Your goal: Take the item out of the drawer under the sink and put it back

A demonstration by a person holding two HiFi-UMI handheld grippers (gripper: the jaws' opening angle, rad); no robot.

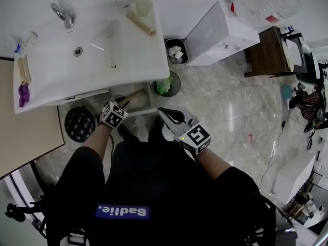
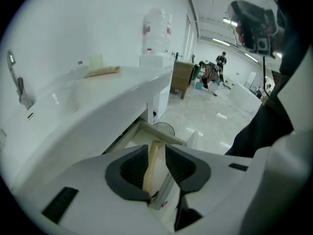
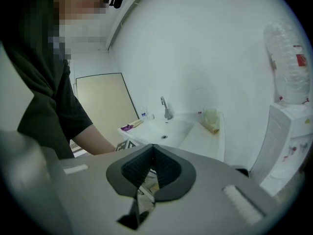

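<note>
The drawer [image 1: 139, 108] under the white sink [image 1: 118, 40] stands pulled out. My left gripper [image 1: 125, 106] hangs over it, pointing steeply down, shut on a pale wooden stick [image 1: 136, 95]. In the left gripper view the stick [image 2: 152, 163] fills the gap between the dark pads [image 2: 132, 168], with the drawer's rim [image 2: 166, 138] beyond it and the sink's edge [image 2: 98, 106] to the left. My right gripper [image 1: 164, 111] floats to the right of the drawer, in front of my body. Its pads [image 3: 164, 168] meet at the tips with nothing between them; the sink [image 3: 171, 131] lies ahead.
On the counter lie a second wooden piece [image 1: 141, 23], a cup [image 1: 143, 6] and a purple thing [image 1: 23, 94], by the tap [image 1: 64, 15]. A bin with green stuff [image 1: 166, 83] and a grey bin [image 1: 176, 53] stand right of the drawer. A black round object [image 1: 79, 123] sits left.
</note>
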